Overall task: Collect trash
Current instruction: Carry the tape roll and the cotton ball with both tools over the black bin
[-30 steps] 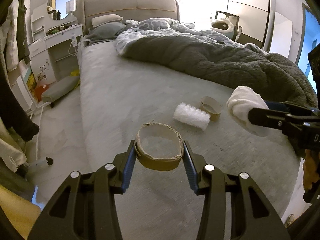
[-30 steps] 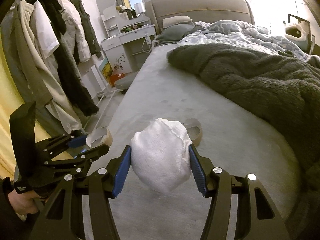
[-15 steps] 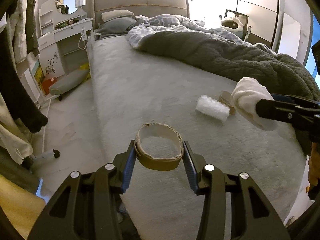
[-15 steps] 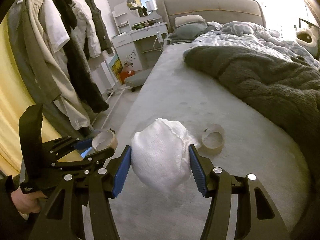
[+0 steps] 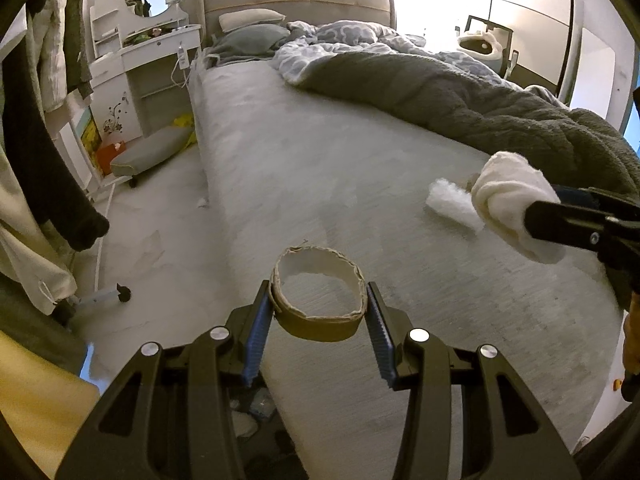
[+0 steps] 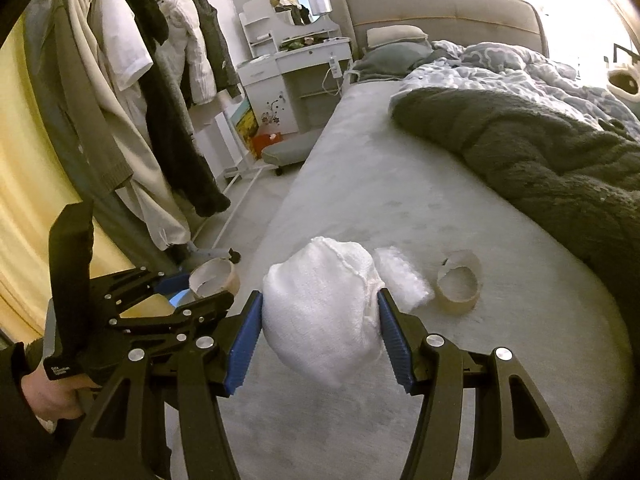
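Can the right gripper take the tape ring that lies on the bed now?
Probably not yet: the right gripper has its jaws shut on a white wad. The tape ring itself lies uncovered on the bed.

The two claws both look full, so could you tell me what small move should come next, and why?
Probably carry both loads off to a bin, none in view. The left claw grips a cardboard tape ring, the right claw a white wad, so neither can take the ring or the bubble wrap on the bed.
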A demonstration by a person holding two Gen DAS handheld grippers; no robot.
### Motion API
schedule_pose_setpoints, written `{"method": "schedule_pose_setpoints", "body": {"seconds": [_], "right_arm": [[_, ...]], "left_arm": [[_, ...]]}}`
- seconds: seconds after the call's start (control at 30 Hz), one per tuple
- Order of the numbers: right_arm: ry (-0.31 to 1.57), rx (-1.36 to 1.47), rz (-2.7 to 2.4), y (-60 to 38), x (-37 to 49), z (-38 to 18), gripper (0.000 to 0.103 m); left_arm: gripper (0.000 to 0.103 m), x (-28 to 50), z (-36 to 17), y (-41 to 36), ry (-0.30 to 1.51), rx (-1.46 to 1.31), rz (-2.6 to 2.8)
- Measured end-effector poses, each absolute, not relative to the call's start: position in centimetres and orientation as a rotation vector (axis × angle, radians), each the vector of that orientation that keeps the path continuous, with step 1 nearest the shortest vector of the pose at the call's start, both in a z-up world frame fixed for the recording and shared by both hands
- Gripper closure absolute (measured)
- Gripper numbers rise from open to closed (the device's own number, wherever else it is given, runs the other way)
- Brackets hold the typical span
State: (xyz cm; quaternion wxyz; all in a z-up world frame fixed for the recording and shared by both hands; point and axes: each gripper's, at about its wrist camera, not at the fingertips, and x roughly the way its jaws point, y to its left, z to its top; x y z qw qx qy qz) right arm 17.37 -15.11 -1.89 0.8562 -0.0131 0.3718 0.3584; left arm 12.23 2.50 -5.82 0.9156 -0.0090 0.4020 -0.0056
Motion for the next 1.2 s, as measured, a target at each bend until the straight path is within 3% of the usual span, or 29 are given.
{"method": "schedule_pose_setpoints", "body": {"seconds": [1.2], "right_arm": [[0.776,-0.106,0.883,-5.1,16.1,-0.6,0.045]], "left_arm": [[0.055,9.3,-10.4,11.4,1.020,-0.061,0.104]]}}
